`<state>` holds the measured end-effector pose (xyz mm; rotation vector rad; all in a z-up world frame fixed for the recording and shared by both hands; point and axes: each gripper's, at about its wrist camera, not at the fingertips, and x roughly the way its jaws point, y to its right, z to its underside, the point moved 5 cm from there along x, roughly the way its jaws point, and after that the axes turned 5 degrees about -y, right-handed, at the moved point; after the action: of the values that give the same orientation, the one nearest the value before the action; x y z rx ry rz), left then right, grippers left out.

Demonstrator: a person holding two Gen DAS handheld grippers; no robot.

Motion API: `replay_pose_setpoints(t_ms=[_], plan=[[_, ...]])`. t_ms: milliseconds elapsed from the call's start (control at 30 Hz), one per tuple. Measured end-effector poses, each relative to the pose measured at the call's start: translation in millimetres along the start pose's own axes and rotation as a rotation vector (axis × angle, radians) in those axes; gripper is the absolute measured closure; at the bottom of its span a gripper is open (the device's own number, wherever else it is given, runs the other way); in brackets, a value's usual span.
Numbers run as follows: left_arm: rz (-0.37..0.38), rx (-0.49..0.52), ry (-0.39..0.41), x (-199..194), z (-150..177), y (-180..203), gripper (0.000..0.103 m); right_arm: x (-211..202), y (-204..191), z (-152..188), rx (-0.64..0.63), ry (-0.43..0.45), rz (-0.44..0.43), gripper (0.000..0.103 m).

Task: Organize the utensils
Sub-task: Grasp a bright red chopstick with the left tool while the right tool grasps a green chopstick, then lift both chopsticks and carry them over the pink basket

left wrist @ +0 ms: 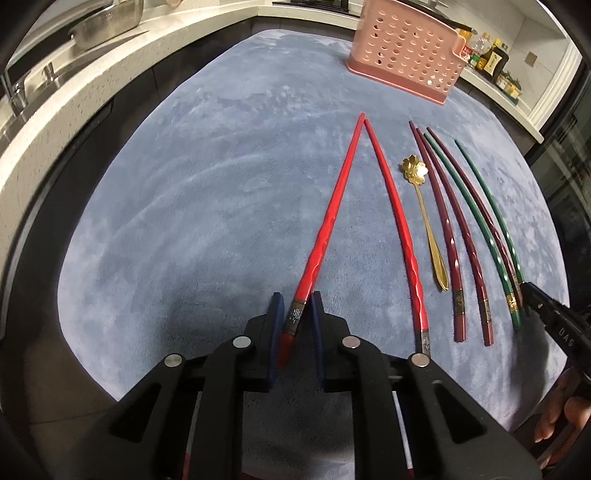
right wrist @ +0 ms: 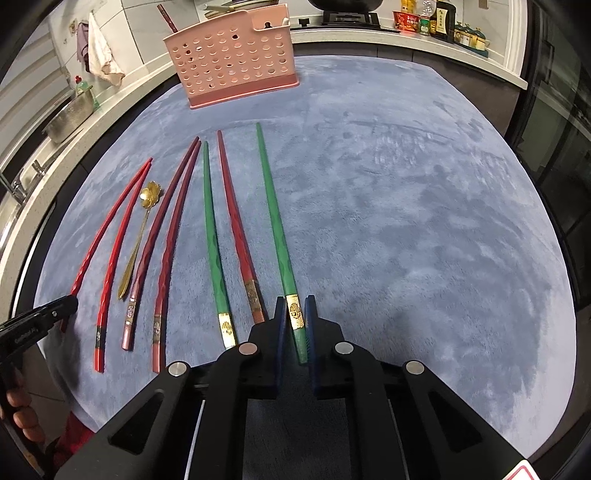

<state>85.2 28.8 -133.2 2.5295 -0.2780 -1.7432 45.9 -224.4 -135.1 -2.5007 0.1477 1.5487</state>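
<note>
Several chopsticks and a gold flower spoon (left wrist: pixel 424 206) lie in a row on a blue-grey mat (left wrist: pixel 221 184). My left gripper (left wrist: pixel 297 302) has its blue pads around the handle end of a bright red chopstick (left wrist: pixel 332 214); its twin (left wrist: pixel 399 229) lies to the right. My right gripper (right wrist: pixel 295 306) has its pads around the handle end of a green chopstick (right wrist: pixel 273 206). To its left lie a dark red chopstick (right wrist: pixel 236 221), a second green one (right wrist: pixel 212 236) and two maroon ones (right wrist: pixel 162 236). A pink perforated utensil holder (right wrist: pixel 236 62) stands at the mat's far edge.
A white counter (left wrist: pixel 74 110) with a steel colander (left wrist: pixel 107 26) and a sink runs along the left. Sauce bottles (right wrist: pixel 432 18) stand on the back counter. Dark glass panels are at the right. The holder also shows in the left wrist view (left wrist: pixel 406 55).
</note>
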Motion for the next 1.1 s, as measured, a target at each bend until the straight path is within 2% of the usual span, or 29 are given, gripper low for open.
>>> replay_pose_setpoints(t_ms=[233, 833, 1100], plan=[[0.051, -0.022, -0.005, -7.4, 7.7, -1.7, 0.090, -8.4, 5.1, 6.4, 0.019, 0.008, -0.004, 0.096], [0.065, -0.011, -0.010, -7.8, 16.9, -3.0, 0.092, -18.3, 6.6, 12.5, 0.031, 0.019, -0.013, 0.096], [0.054, 0.018, 0.039, -30.4, 7.9, 6.5, 0.096, -42.8, 3.6, 5.4, 0.037, 0.066, -0.027, 0.096]])
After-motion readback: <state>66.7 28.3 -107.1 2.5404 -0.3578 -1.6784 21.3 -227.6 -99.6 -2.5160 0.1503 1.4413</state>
